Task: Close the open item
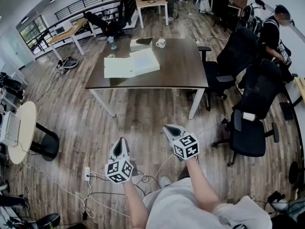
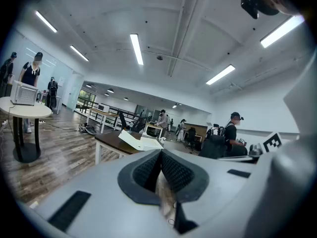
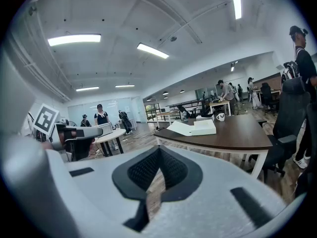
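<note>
A flat white box (image 1: 131, 64) lies open on the dark brown table (image 1: 181, 66), its lid folded out to the left. It also shows far ahead as the box (image 2: 140, 141) in the left gripper view and the box (image 3: 194, 128) in the right gripper view. My left gripper (image 1: 121, 141) and right gripper (image 1: 167, 128) hang over the wooden floor, well short of the table's front edge. Both are shut with nothing between the pads, as with the left gripper (image 2: 159, 162) and the right gripper (image 3: 158, 160) in their own views.
A white mug (image 1: 161, 43) and a grey box (image 1: 141, 43) stand at the table's far side. Black office chairs (image 1: 248, 123) crowd the right. A round table (image 1: 21, 132) is at the left. Cables and a power strip (image 1: 87, 174) lie on the floor near my feet.
</note>
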Demonstrator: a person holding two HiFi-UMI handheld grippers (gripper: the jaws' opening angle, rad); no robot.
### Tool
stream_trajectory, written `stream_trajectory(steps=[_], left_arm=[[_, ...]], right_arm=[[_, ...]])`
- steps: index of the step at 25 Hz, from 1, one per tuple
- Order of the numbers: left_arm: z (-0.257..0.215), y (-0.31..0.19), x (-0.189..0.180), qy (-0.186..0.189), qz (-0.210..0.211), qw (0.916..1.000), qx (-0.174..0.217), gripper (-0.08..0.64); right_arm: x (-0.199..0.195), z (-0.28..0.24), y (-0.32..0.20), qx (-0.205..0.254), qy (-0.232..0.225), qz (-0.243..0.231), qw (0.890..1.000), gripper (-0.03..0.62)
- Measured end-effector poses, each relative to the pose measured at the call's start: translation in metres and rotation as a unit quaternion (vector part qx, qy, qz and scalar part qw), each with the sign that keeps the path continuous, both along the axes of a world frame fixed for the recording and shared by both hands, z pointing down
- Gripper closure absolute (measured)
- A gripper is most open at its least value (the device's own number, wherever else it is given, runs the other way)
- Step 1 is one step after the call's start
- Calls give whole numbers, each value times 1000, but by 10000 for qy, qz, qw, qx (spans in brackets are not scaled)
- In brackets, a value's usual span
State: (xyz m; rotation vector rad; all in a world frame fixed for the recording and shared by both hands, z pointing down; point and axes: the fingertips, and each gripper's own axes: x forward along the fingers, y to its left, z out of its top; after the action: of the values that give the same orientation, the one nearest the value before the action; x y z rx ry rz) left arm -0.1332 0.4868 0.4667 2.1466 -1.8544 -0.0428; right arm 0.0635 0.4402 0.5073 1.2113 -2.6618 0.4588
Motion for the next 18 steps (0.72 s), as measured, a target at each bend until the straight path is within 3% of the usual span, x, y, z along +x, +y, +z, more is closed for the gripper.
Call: stream_trajectory(steps=[5, 14, 18], left_arm=[[2, 0, -16, 112, -205, 9997, 32, 554], [5, 2, -19, -260, -313, 9992, 38, 554], [-6, 7, -25, -6, -367, 9988, 311, 551]], right_arm=[[4, -2, -4, 58, 12, 10, 10000, 588], [11, -1, -4, 65, 16, 156, 9999, 588], [22, -1, -5, 2, -133, 394, 9991, 586]])
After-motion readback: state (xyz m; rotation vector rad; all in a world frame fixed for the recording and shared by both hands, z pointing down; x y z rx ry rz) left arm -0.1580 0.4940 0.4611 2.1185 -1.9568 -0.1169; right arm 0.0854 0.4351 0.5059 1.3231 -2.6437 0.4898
